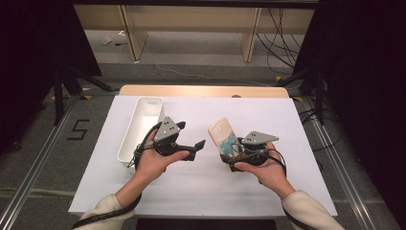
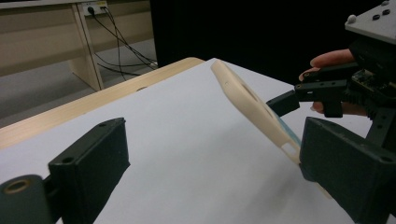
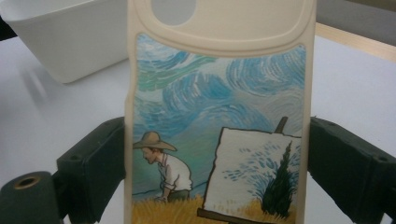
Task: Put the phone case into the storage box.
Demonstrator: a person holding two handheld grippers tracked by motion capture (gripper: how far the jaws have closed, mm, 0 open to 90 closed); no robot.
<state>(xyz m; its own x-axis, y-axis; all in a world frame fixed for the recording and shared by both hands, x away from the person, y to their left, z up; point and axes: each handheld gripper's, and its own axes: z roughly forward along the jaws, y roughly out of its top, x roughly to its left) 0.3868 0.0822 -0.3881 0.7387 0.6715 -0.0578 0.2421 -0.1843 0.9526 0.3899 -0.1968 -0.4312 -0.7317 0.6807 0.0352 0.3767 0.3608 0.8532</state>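
**Phone case held up, not yet in bin**

Phone case (image 3: 217, 116) pinched by its two long edges in right gripper (image 1: 233, 154), raised off white sheet (image 1: 206, 187), tilted, painted side toward right gripper's camera. Left gripper (image 1: 197, 144) spread wide, nothing between jaws, just beside case on its plain side; one jaw near case edge, contact unclear. White bin (image 1: 140, 128) at left looks empty, well apart from case. Judged: pickup done; drop into bin (likely goal) or handover still left.

Count: 1 case, 1 bin, 1 sheet, 2 grippers.
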